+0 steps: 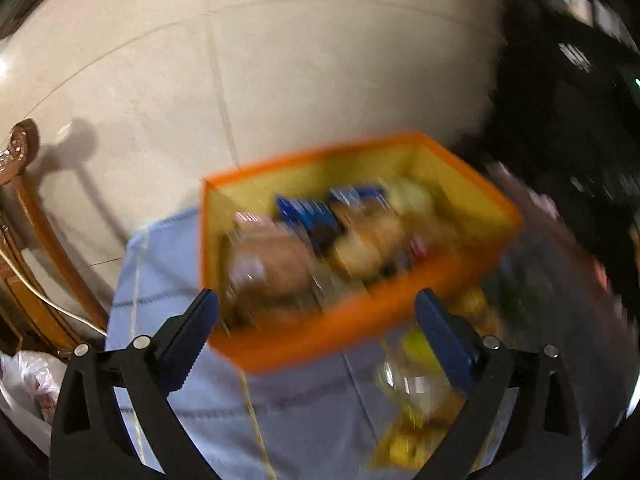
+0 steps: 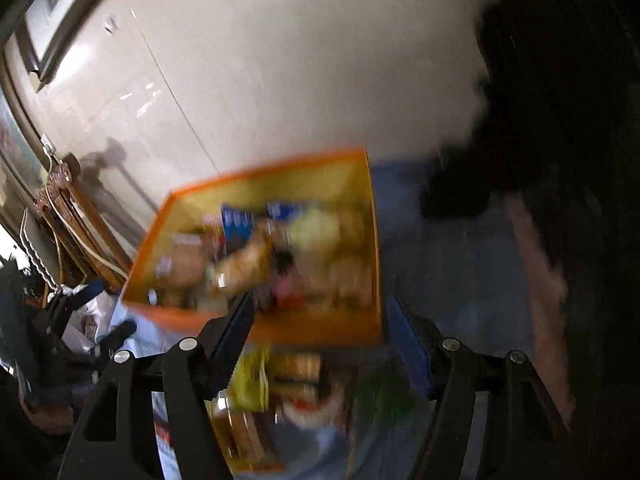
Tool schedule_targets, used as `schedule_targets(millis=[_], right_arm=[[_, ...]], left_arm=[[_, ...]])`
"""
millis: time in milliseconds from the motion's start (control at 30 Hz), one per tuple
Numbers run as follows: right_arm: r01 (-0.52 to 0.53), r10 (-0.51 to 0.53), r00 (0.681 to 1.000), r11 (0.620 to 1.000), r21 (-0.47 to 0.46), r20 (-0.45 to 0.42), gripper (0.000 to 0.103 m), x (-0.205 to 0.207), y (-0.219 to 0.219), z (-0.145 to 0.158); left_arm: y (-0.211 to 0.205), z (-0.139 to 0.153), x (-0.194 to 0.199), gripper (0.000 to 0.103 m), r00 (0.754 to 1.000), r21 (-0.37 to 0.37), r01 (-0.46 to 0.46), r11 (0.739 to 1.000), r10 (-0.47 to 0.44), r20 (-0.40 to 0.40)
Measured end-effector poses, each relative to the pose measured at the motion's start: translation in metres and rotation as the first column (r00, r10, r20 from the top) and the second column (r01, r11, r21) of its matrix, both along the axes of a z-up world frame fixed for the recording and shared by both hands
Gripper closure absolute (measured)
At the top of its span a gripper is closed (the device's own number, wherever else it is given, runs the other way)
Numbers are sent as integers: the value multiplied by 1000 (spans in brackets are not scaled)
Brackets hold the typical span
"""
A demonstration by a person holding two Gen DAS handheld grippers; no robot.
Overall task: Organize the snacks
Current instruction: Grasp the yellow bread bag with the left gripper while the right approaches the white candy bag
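Observation:
An orange box (image 1: 340, 322) with yellow inner walls stands on a light blue cloth (image 1: 168, 272) and holds several snack packets, among them blue ones (image 1: 306, 212) and brown ones. Both views are blurred by motion. My left gripper (image 1: 316, 312) is open and empty, just in front of the box's near wall. More snack packets (image 1: 416, 412) lie on the cloth in front of the box. In the right wrist view the same box (image 2: 320, 326) is ahead, and my right gripper (image 2: 320, 312) is open and empty above loose packets (image 2: 280, 380).
A carved wooden chair (image 1: 24, 184) stands left of the table, with a white plastic bag (image 1: 32, 384) below it. Pale floor tiles (image 1: 320, 60) lie beyond. A dark area (image 2: 560, 120) fills the right. The left gripper's hand (image 2: 80, 340) shows at the lower left.

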State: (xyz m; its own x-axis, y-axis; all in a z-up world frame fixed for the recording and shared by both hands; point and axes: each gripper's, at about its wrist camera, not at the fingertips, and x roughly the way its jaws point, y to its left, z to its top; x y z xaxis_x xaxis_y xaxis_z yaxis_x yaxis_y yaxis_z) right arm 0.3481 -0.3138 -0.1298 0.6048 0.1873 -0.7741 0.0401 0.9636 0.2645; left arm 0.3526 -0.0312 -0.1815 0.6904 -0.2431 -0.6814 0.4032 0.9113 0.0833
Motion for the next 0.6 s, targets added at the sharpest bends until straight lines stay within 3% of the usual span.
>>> schedule_targets(millis=[133,233,400,500,600], right_arm=[[-1,3,995,1000,18,-102,34,-35,6,-49],[51,-50,990,999,2,-134,34,-59,1,-73],[260,-262,951,965,-33,-163,34,-96,-37,-101],[313,-316,932,949,-47,-176,34,-106,-51,-107],[324,-331,928,944,-70,-172,34,-109,-54,-106]], left_arm=[[-17,-38,-60,7,991,108,135,985,-136,3],[-32,-64,-87,7,987,133,161,978,-157,-41],[-49,-83,-84,7,992,71,-18,997,27,-126],[-61,-85,-84,7,987,34,-83,996,87,-135],[-80,-93,-86,6,988,71,-92,993,100,-118]])
